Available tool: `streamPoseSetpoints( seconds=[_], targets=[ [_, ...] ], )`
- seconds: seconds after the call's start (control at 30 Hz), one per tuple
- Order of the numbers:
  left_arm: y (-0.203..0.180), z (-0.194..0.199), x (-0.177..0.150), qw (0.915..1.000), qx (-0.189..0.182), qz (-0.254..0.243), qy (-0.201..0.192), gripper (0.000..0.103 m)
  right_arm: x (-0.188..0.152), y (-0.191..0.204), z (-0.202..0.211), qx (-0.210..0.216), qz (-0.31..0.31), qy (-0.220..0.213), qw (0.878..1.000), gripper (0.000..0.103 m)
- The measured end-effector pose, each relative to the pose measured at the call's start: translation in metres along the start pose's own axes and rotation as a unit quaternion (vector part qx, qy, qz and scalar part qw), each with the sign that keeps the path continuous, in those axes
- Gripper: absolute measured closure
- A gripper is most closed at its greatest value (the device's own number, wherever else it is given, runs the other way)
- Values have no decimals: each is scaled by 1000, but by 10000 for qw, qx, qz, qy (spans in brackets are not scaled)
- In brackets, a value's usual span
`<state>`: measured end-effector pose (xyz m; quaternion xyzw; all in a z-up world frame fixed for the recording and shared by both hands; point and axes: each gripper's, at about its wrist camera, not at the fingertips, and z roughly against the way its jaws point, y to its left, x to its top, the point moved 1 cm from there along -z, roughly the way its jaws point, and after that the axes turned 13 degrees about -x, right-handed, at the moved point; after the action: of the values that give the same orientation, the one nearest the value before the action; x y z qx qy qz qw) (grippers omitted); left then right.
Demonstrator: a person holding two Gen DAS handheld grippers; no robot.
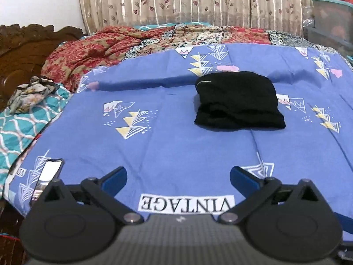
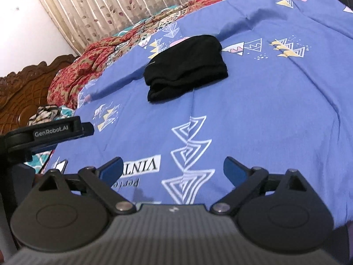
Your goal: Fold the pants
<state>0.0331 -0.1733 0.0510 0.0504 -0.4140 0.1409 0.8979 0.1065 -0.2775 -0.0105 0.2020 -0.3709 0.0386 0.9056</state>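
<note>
The black pants [image 1: 238,101] lie folded into a compact stack on the blue patterned bedsheet [image 1: 176,145], far ahead and to the right of my left gripper [image 1: 178,178]. That gripper is open and empty, low over the sheet's near edge. In the right wrist view the same folded pants [image 2: 185,66] sit ahead and a little left of my right gripper [image 2: 173,170], which is also open and empty. The left gripper's body [image 2: 50,132] shows at the left edge of the right wrist view.
A phone [image 1: 47,176] lies on the sheet near the left front corner. A red floral quilt [image 1: 92,50] is bunched at the far side of the bed. A carved wooden headboard [image 1: 24,48] stands at the left. Plastic storage bins [image 1: 331,19] stand at the far right.
</note>
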Motion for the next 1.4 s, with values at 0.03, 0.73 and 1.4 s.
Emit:
streamPoseSetpoints(
  seconds=[0.03, 0.73, 1.4],
  targets=[
    [0, 3, -3, 10000, -4, 0, -10, 0, -3, 2, 2, -7, 25, -10, 10000, 4],
    [-17, 64, -55, 9993, -310, 43, -181, 0, -44, 14, 45, -351, 135, -364, 9986, 0],
    [-6, 57, -77, 9971, -471, 487, 356, 0, -51, 7, 31, -832, 350, -61, 9959, 0]
  ],
)
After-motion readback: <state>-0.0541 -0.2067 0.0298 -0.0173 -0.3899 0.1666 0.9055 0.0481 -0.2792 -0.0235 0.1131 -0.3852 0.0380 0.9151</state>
